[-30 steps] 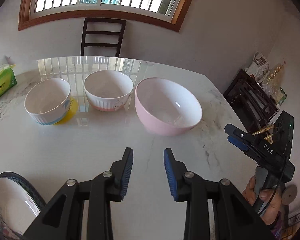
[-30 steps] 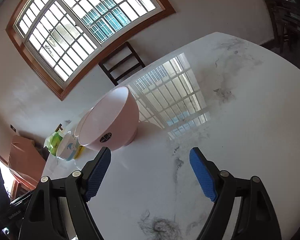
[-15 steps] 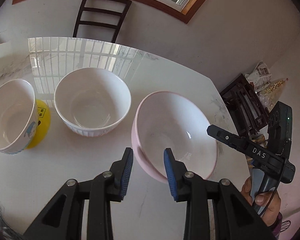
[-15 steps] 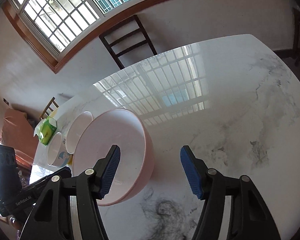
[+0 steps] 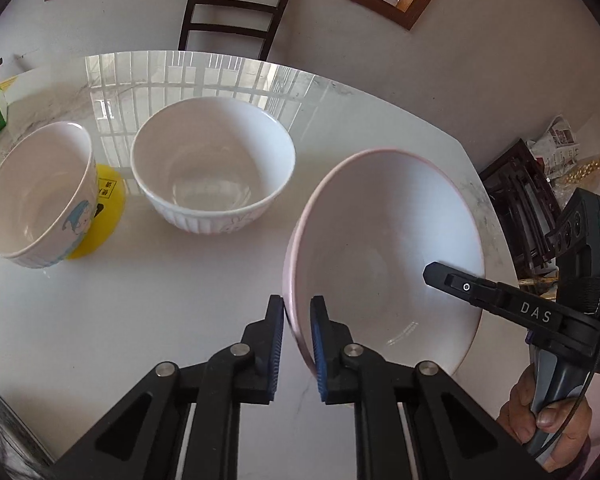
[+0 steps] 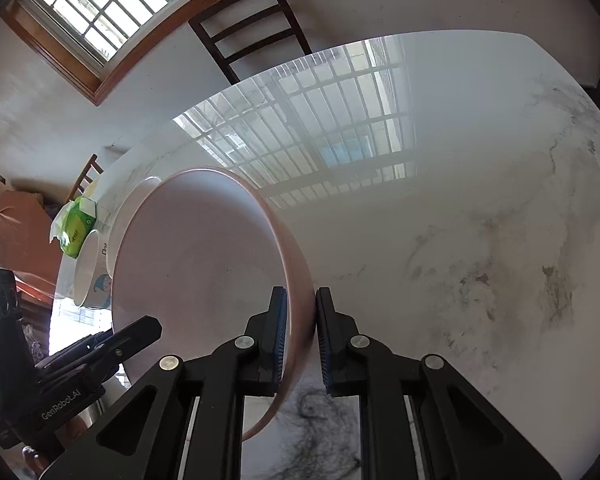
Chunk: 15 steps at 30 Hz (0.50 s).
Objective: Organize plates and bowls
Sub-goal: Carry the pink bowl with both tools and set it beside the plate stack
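We are working across the worktop (image 5: 180, 320) from left to right. At the far left, a small cartoon-printed bowl (image 5: 36, 200) is leaning against a yellow item (image 5: 104, 216); it is tilting, mouth facing up and slightly toward us. Next, a ribbed white bowl (image 5: 212, 176) is sitting upright, mouth up. To its right, the large pink bowl (image 5: 384, 256) is standing near the worktop's right edge.

The left gripper (image 5: 296, 340) is pinching the pink bowl's near-left rim, one pad outside the wall, one inside. The right gripper (image 6: 300, 336) is pinching the opposite rim the same way. Both sets of jaws have just been closing onto that wall.

We are judging the pink bowl as glazed ceramic: rigid, fairly heavy, slippery, and breakable. The two opposed rim grips are balancing the load. The bowl is round, so no long axis applies; its mouth is pointing up. We are recommending a level lift, since thin rim contact could slip if tilted.
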{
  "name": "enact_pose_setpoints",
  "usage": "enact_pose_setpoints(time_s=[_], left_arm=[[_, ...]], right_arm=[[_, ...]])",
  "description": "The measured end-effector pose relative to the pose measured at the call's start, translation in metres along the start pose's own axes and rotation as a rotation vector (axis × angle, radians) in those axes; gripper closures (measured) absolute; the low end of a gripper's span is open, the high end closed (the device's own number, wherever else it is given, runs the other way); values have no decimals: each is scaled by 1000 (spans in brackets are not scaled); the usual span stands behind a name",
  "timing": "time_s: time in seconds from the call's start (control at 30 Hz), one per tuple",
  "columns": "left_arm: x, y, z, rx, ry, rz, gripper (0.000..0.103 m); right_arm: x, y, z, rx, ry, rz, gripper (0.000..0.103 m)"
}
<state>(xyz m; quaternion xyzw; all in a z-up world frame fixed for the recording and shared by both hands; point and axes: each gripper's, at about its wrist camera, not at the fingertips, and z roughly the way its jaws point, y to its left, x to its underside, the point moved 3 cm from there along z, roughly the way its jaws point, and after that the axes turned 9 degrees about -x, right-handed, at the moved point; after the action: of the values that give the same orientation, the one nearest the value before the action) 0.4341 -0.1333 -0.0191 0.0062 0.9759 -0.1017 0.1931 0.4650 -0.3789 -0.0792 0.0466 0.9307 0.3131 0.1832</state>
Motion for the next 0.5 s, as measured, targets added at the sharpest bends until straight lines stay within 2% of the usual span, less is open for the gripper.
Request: enact_pose_setpoints(time_s=[0.07,0.2,0.3,0.5], left_arm=[[14,7,-17,15,-2,-26,89],[52,22,-61,-9,-48,-36,89],[88,41,-93,-23,-76,-37,89],[148,77,-129,-67,-72,-60,89]], right_arm=[[10,6,-7,-25,15,-4,88],[41,28,-23,-69,51,-23,88],[74,47,-32,-111,89,-36,88],[145,84,-33,-164,173,-64,88]])
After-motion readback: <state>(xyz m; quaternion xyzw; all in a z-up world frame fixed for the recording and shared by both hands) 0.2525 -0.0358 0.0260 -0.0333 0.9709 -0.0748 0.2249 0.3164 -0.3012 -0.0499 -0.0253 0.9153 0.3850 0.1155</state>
